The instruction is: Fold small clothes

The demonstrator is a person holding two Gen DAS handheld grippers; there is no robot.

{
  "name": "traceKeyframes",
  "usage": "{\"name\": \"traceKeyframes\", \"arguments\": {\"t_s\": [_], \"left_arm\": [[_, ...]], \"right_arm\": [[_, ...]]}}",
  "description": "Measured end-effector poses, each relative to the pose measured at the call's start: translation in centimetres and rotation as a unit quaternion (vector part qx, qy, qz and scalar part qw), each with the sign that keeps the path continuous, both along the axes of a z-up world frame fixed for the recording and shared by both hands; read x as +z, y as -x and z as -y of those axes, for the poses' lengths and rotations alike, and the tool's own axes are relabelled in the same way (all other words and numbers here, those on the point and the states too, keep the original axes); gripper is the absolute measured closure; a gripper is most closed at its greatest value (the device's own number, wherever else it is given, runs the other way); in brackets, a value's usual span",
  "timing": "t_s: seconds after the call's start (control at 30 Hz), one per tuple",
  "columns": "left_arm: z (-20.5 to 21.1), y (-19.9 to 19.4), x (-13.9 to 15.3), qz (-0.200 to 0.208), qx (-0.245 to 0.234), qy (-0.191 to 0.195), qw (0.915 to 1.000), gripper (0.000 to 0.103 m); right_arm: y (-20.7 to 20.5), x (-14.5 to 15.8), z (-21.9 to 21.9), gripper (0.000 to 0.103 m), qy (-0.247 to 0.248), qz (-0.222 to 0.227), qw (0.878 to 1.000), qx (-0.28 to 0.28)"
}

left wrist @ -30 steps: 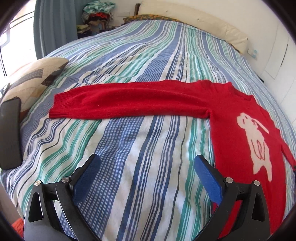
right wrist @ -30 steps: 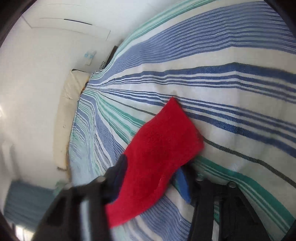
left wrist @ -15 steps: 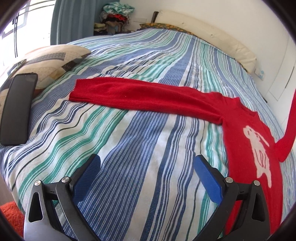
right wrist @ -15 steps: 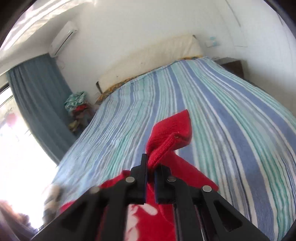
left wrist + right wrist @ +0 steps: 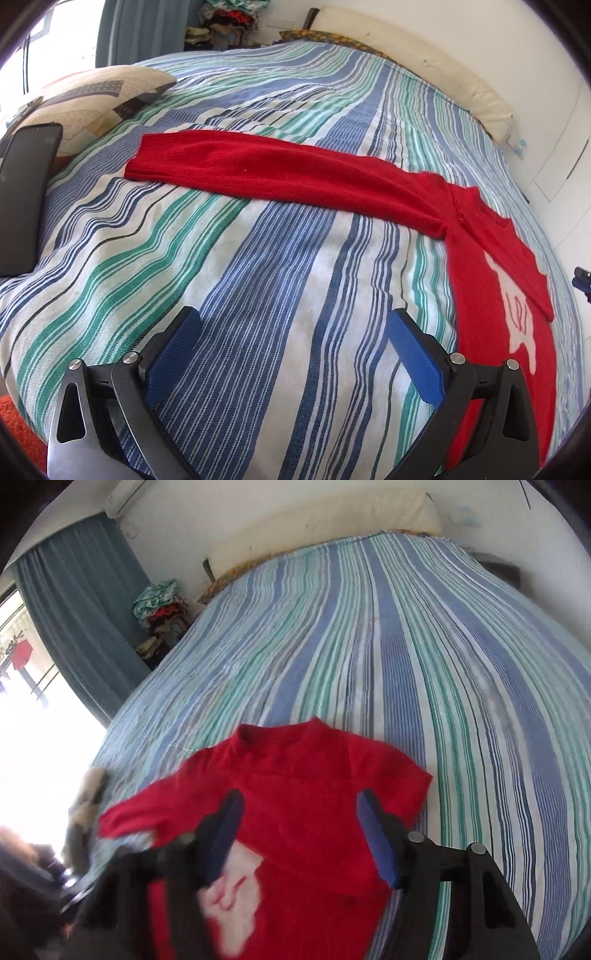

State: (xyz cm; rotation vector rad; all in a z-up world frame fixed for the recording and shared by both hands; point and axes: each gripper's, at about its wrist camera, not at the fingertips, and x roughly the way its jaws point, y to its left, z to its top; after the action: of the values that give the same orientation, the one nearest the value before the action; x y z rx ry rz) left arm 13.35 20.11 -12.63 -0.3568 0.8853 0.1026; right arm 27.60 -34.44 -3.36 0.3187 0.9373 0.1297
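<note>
both grippers, left (image 5: pixel 291 343) and right (image 5: pixel 299 830), gaping wide, holding nothing. red sweater (image 5: pixel 306 812) flat on striped bed (image 5: pixel 258 277), one sleeve (image 5: pixel 280 173) stretched out sideways, other folded across chest.

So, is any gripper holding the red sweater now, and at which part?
Nothing is held. The left gripper is open over the striped bedcover, and the right gripper is open above the red sweater, jaws apart, with no cloth between them.
</note>
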Motion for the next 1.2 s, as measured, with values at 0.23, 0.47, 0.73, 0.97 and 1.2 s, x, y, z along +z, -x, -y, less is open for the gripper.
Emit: {"name": "traceKeyframes", "arguments": {"t_s": [0.23,0.47,0.73,0.97,1.2], "left_arm": [[0.7,-0.1,-0.4,-0.004,0.000,-0.021,0.9998,0.002],[1.3,-0.1,-0.6,-0.009,-0.007,-0.036,0.9993,0.002],[1.2,-0.3,-0.6,-0.015,-0.012,-0.033,0.9993,0.002],[1.4,-0.5,-0.8,-0.017,-0.011,-0.037,0.9991,0.002],[1.5,-0.4,-0.8,-0.016,-0.012,-0.040,0.9990,0.002]], "right_arm": [[3.1,-8.2,0.6,0.060,0.057,-0.088,0.993,-0.054],[1.7,-12.5,1.2,0.098,0.124,-0.098,0.986,-0.045],[1.9,-10.2,1.6,0.065,0.171,-0.094,0.980,-0.043],[2.3,-5.7,-3.5,0.065,0.102,-0.028,0.992,0.062],[-0.2,-7.8,-20.5,0.066,0.189,0.019,0.934,0.303]]}}
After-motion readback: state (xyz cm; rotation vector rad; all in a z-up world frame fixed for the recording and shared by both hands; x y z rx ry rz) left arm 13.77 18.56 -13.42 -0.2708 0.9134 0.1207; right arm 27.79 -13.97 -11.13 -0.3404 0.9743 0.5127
